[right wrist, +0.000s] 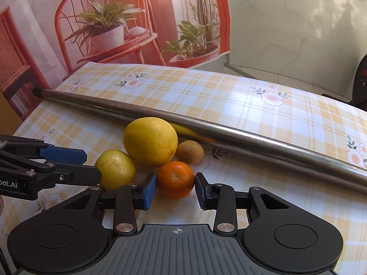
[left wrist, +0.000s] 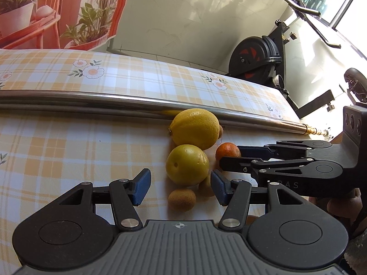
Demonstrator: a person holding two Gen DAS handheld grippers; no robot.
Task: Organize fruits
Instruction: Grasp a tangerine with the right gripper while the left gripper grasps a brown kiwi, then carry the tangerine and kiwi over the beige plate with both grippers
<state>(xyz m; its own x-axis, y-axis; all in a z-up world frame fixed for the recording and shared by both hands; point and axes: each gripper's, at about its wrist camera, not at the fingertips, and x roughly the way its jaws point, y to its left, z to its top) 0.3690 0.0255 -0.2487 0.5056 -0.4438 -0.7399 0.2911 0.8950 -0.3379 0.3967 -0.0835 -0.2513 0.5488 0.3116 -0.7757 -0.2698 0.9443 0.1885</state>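
A cluster of fruit lies on the checked tablecloth by a metal rod. A large yellow lemon point(left wrist: 195, 128) point(right wrist: 150, 141) rests against the rod. A smaller yellow-green citrus point(left wrist: 187, 164) point(right wrist: 115, 169) lies in front of it. A small orange point(left wrist: 227, 151) point(right wrist: 175, 179) and brown kiwis point(left wrist: 182, 199) point(right wrist: 190, 152) lie around them. My left gripper point(left wrist: 181, 186) is open, its jaws either side of the near kiwi, just short of the yellow-green citrus. My right gripper point(right wrist: 175, 191) is open, its pads flanking the orange without clamping it.
A long steel rod point(left wrist: 91, 102) point(right wrist: 206, 123) lies across the table behind the fruit. The table edge point(left wrist: 286, 94) drops off at the right, with an exercise bike point(left wrist: 257, 57) beyond. A plant-print backdrop point(right wrist: 114, 23) hangs behind the table.
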